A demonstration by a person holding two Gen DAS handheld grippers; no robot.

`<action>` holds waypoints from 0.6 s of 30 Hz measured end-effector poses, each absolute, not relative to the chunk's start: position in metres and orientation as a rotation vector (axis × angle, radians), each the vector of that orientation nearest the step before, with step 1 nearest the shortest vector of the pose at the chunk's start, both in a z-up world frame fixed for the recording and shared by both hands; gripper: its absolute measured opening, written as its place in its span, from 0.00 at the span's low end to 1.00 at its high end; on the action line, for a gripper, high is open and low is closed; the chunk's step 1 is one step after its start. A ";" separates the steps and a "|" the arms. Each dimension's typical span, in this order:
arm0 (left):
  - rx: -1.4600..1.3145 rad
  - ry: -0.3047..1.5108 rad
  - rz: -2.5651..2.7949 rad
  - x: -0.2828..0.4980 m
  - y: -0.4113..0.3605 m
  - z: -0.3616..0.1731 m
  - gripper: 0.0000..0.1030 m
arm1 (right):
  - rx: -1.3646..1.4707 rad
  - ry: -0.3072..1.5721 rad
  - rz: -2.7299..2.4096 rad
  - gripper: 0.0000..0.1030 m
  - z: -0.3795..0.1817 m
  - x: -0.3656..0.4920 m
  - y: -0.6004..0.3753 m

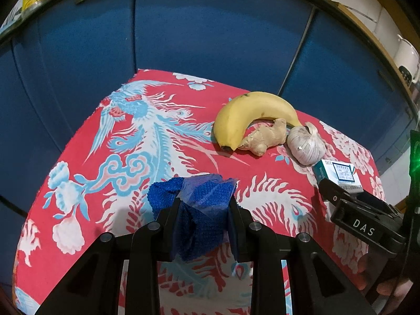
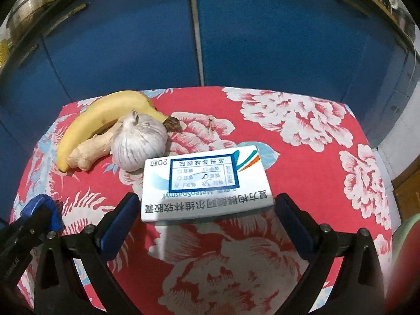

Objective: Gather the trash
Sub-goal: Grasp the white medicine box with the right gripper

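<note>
The left gripper (image 1: 203,210) clenches a blue cloth (image 1: 194,199). The right gripper (image 2: 207,207), marked "DAS", is spread wide, with a white box (image 2: 204,183) reading "MeteoSpasmyl" and "20粒" between its jaws, untouched.

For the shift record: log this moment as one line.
left hand-held gripper: shut on blue cloth | right hand-held gripper: open, straddling medicine box | banana, ginger, garlic: on tablecloth

The right tongs (image 1: 341,199) covered the near corner of the medicine box (image 1: 338,174) in the left wrist view. The left tongs (image 2: 39,215) were cut off by the right wrist view's left edge. The garlic (image 2: 139,144) hid part of the ginger (image 2: 89,152).
</note>
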State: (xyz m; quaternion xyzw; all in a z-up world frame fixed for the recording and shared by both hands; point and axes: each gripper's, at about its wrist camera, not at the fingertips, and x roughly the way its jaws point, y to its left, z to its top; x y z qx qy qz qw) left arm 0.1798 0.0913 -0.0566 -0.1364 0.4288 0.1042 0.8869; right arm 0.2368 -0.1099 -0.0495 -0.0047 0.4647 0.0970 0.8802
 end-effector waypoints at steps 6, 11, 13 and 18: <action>-0.292 0.891 0.213 0.178 0.092 -0.055 0.29 | 0.003 0.958 0.209 0.89 -0.047 0.234 -0.112; -0.296 0.890 0.208 0.178 0.092 -0.054 0.29 | 0.031 0.957 0.229 0.89 -0.040 0.223 -0.116; -0.298 0.890 0.204 0.178 0.092 -0.054 0.29 | 0.032 0.945 0.230 0.89 -0.035 0.215 -0.120; -0.294 0.889 0.195 0.178 0.088 -0.053 0.29 | 0.075 0.929 0.248 0.89 -0.022 0.199 -0.132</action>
